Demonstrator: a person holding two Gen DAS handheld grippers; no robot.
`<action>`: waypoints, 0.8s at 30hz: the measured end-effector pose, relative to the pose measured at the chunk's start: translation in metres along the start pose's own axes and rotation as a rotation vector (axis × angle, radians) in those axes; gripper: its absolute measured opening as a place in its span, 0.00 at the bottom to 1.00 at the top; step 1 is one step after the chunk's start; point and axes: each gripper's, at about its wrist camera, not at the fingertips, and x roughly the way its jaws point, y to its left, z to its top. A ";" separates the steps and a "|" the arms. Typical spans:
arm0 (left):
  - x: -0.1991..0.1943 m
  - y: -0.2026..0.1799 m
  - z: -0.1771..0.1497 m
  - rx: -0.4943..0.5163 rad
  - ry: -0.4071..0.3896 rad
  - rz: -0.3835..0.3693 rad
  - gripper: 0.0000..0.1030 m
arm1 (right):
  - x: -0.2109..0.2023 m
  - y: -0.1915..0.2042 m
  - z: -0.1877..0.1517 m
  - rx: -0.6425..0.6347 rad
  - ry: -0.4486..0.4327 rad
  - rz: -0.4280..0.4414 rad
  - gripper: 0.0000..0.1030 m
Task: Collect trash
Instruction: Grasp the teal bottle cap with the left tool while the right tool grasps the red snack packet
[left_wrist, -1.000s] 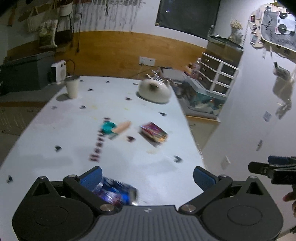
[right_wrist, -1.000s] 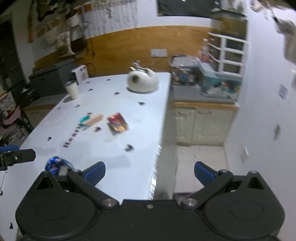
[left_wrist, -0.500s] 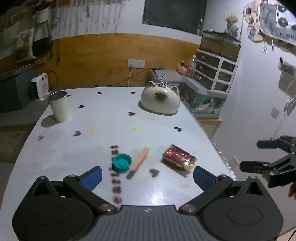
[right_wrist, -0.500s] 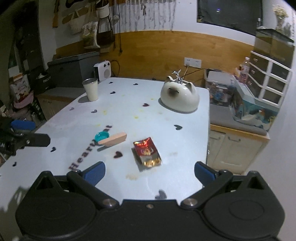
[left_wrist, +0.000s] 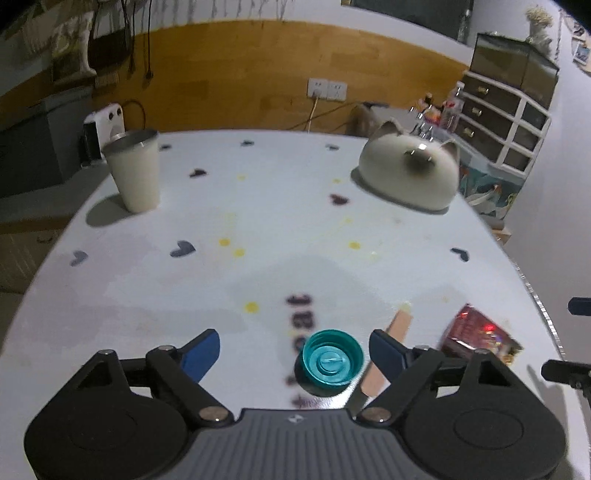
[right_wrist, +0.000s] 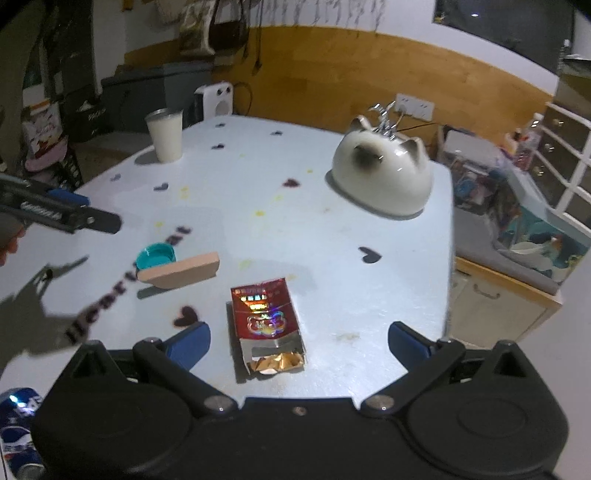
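Here the left tongs (left_wrist: 291, 350) are closing around the teal cap (left_wrist: 328, 363), not yet pinching it, and may snag the touching wooden stick (left_wrist: 388, 343). The right tongs (right_wrist: 299, 343), spread apart, straddle the red packet (right_wrist: 267, 325) on the tabletop (right_wrist: 258, 184).

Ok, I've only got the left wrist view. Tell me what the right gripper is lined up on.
Observer: The right gripper is open, and the red packet lies on the table between its fingers, untouched.
Operator: Describe the packet's near end.
Observer: That end is open, with crumpled gold foil showing toward the gripper.
Operator: Report any trash outside my view.
Observer: A blue can shows at the lower left of the right wrist view, beside the gripper's body.
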 end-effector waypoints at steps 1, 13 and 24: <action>0.006 0.000 0.000 0.001 0.005 -0.001 0.82 | 0.007 0.001 0.000 -0.007 0.007 0.006 1.00; 0.041 -0.027 -0.015 0.001 -0.012 -0.043 0.78 | 0.066 0.007 -0.004 0.003 0.063 0.040 0.96; 0.050 -0.022 -0.016 -0.044 0.026 -0.003 0.71 | 0.090 0.016 -0.007 -0.008 0.097 0.068 0.75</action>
